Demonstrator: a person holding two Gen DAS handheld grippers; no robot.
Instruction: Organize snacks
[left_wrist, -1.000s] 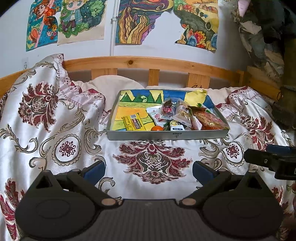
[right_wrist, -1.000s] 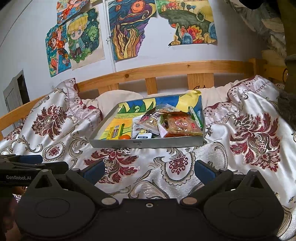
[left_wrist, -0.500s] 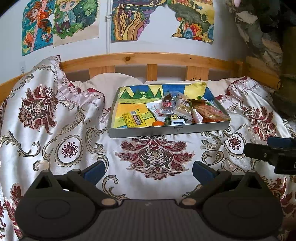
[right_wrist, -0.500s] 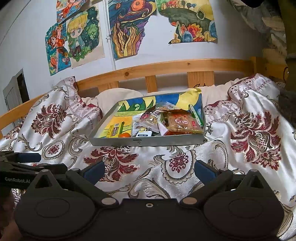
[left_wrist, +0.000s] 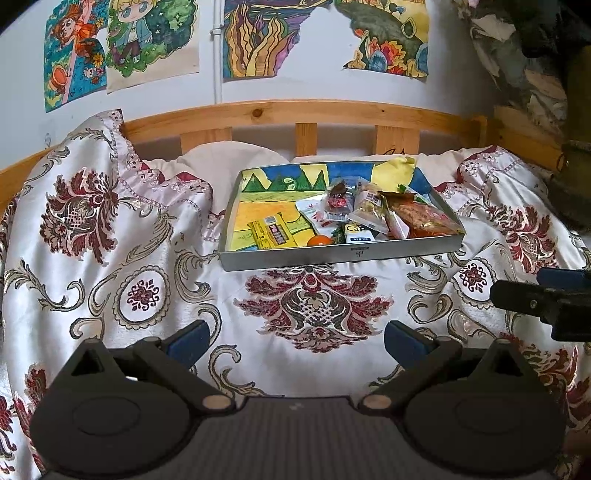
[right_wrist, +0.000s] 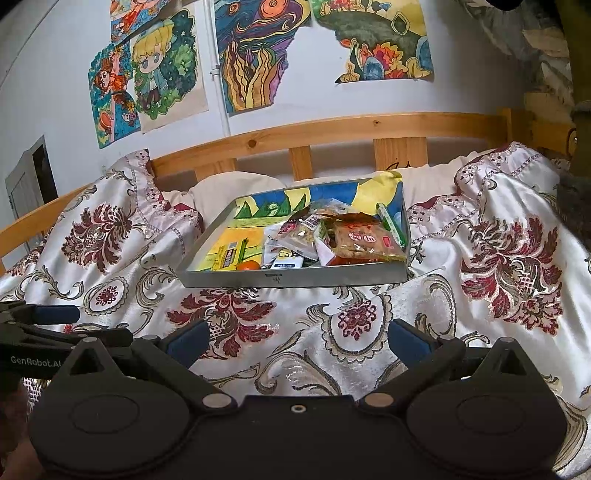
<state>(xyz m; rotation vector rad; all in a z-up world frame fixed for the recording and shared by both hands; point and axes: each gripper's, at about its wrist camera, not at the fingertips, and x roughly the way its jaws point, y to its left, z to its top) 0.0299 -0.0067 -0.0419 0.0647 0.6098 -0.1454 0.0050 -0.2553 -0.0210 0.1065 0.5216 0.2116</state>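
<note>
Both jaws spread wide, tray (left_wrist: 332, 254) holding snack packets (left_wrist: 373, 210), orange (left_wrist: 319, 240)

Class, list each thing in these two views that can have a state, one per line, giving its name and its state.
left gripper: open, empty, above the bedspread.
right gripper: open, empty.
tray: flat on the bedspread, uncovered.
snack packets: heaped at the tray's right side.
yellow packet: lying flat, apart from the heap.
orange ball: against the tray's near wall.
bedspread: rumpled.
</note>
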